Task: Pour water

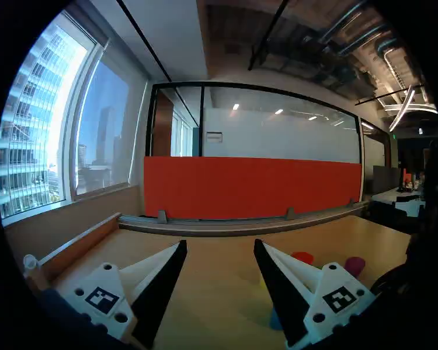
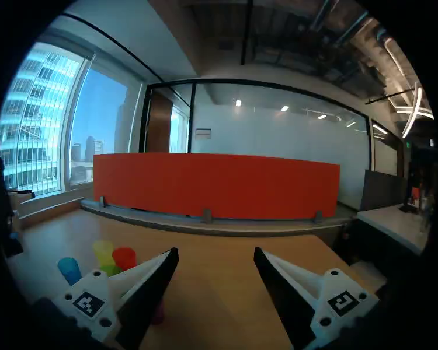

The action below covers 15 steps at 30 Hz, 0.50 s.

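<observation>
Two white plastic fingers (image 1: pixel 140 271) with black insides sit closest to the camera. They belong to the left gripper (image 1: pixel 220 245), and they are spread wide apart with nothing between them. Under them is a light brown wooden table (image 1: pixel 219 291). In the left gripper view, a small red plastic cup (image 1: pixel 302 256) and a purple plastic cup (image 1: pixel 354 266) stand at about 4 o'clock, just past the finger on that side. A bit of a blue plastic cup (image 1: pixel 275 321) peeks out beside that finger at about 5 o'clock. The right gripper (image 2: pixel 216 252) is wide open too and holds nothing. In the right gripper view, the blue plastic cup, a yellow-green plastic cup (image 2: pixel 103 252) and the small red plastic cup stand close together at about 8 o'clock. They are beside the finger there and do not touch it. A long orange wall panel (image 1: pixel 248 186) runs along the far edge of the table at 12 o'clock. I think the job has not really begun. No cup is picked up, no cup is tipped, and no water is on the table. I cannot tell if any cup has water in it. What is left is nearly all of it: grab a cup, lift it over another cup, and pour.
</observation>
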Motion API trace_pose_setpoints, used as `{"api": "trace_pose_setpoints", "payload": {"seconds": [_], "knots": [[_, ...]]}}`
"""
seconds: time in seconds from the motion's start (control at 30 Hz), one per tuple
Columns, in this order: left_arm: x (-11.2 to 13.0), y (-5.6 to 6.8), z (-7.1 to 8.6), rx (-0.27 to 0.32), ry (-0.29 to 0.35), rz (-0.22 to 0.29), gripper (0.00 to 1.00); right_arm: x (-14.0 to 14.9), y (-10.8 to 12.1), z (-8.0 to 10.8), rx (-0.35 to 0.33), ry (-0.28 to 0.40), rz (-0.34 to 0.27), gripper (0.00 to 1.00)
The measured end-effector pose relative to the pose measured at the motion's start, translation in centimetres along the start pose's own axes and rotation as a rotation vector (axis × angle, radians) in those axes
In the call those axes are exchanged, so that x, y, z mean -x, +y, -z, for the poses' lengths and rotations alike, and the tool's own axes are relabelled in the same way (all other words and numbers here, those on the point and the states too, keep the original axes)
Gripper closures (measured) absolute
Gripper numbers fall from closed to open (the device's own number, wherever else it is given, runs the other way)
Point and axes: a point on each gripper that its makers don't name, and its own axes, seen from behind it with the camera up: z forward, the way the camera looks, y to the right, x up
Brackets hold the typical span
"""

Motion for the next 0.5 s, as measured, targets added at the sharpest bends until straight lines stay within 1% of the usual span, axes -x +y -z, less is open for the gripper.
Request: {"api": "trace_pose_setpoints", "payload": {"seconds": [0.1, 0.2, 0.3, 0.5], "knots": [[-1.1, -0.3, -0.2, -0.006, -0.008, -0.01, 0.15, -1.4, -0.2, -0.1, -0.009, 0.004, -0.007, 0.0], [-2.4, -0.3, -0.4, 0.002, -0.011, -0.025, 0.15, -2.6, -0.4, 0.0, -0.02, 0.006, -0.015, 0.0], [-3.4, 0.0, -0.5, 0.018, -0.016, -0.034, 0.15, -3.9, -0.6, 0.0, -0.033, 0.008, -0.021, 0.0], [-5.2, 0.8, -0.7, 0.053, -0.023, -0.034, 0.16, -6.4, -1.1, 0.0, -0.058, 0.019, -0.023, 0.0]]}}
